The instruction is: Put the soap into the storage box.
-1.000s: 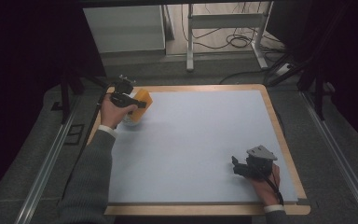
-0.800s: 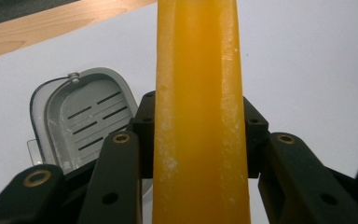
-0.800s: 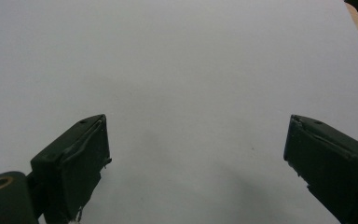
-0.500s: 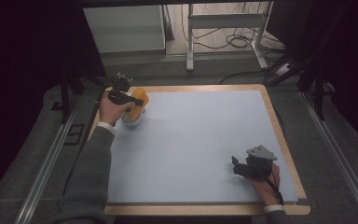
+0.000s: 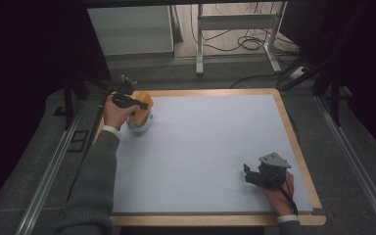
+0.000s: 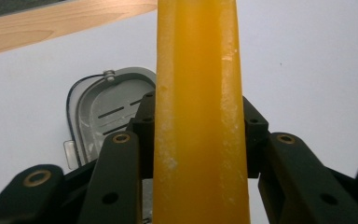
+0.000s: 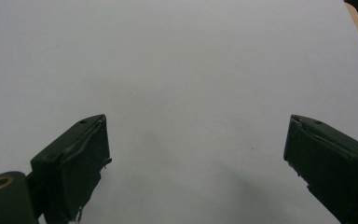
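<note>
Left gripper view: the yellow slab (image 6: 200, 116), pinched on edge by the left hand-held gripper (image 5: 139, 105), hangs over a grey dish (image 6: 105, 109) near the bench's (image 5: 215, 147) far left corner. Lower it squarely into the dish, minding the wooden rim (image 5: 210, 91). The right hand-held gripper (image 7: 196, 163) rests spread, well apart.

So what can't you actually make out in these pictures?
- Yellow bar, left gripper view: top and bottom ends run off the frame.
- Grey dish, left gripper view: its near part is hidden behind the left claw and the bar; in the high view too small to identify.
- Right claw, right gripper view: jaws cut off at the bottom edge.
</note>
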Tool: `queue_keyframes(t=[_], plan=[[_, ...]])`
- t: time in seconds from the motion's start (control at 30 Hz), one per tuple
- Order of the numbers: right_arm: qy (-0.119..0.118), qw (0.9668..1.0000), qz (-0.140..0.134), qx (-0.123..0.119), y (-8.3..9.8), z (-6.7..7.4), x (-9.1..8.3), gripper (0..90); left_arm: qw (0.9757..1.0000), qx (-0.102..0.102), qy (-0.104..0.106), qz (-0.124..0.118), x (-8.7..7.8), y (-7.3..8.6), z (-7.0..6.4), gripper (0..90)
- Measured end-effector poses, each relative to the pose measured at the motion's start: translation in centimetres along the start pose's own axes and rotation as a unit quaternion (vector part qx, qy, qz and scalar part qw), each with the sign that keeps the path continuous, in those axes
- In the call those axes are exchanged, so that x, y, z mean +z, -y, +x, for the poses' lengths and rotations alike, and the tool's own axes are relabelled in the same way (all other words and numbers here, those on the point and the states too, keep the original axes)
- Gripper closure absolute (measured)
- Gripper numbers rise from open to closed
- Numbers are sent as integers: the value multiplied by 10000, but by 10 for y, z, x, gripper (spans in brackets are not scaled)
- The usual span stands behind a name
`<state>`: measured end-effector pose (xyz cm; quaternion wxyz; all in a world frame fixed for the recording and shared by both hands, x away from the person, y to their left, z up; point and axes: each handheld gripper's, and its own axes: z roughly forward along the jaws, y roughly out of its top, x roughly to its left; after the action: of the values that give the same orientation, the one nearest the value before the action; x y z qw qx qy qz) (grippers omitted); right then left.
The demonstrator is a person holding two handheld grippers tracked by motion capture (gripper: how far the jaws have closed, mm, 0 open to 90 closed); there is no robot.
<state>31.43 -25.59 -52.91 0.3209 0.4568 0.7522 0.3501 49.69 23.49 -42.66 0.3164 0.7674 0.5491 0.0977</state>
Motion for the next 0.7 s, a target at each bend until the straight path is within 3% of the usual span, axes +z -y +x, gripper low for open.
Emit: queue_keyframes(t=[0.33, 0.7], plan=[[3, 10000, 0, 1, 0, 0, 0, 70, 9998, -205, -15, -29, 3, -1, 16, 612], [2, 10000, -7, 3, 0, 0, 0, 70, 9992, -368, -131, 64, 15, 2, 23, 612]])
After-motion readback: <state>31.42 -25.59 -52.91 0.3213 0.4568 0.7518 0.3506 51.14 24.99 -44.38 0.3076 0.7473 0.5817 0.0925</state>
